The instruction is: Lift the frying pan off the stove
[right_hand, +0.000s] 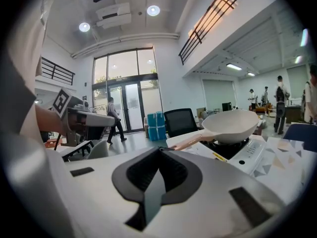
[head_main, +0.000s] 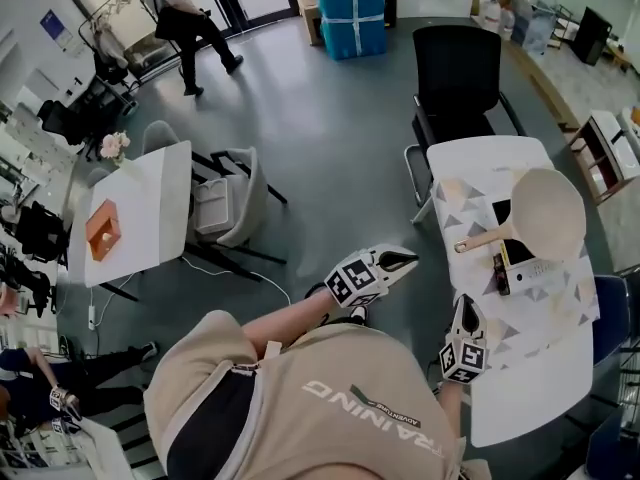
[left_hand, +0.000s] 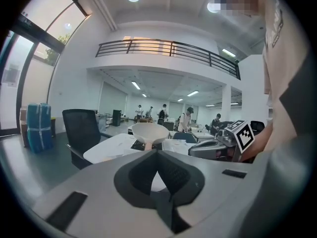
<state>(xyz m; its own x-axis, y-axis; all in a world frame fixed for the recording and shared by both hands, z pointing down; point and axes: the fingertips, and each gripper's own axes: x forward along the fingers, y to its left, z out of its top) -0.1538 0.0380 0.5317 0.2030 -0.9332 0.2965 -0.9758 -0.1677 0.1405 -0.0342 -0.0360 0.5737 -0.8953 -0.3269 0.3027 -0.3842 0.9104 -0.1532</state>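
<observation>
I see a cream frying pan (head_main: 548,211) with a tan handle. The stove (head_main: 540,270) under it is black on top and white at the front. The bench (head_main: 520,398) is white, with a cloth (head_main: 468,208) of grey and beige triangles. The left gripper (head_main: 410,260) and right gripper (head_main: 467,302) are pale grey with black pads and black-and-white square markers. Beyond are a black chair (head_main: 458,73) and blue wrapped boxes (head_main: 351,13).

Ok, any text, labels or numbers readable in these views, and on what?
"TRAINING": upside down on the person's shirt.
Smaller line beside it: too small to read.
Print on the stove panel: too blurred to read.
Both marker cubes: square patterns only, no words.
</observation>
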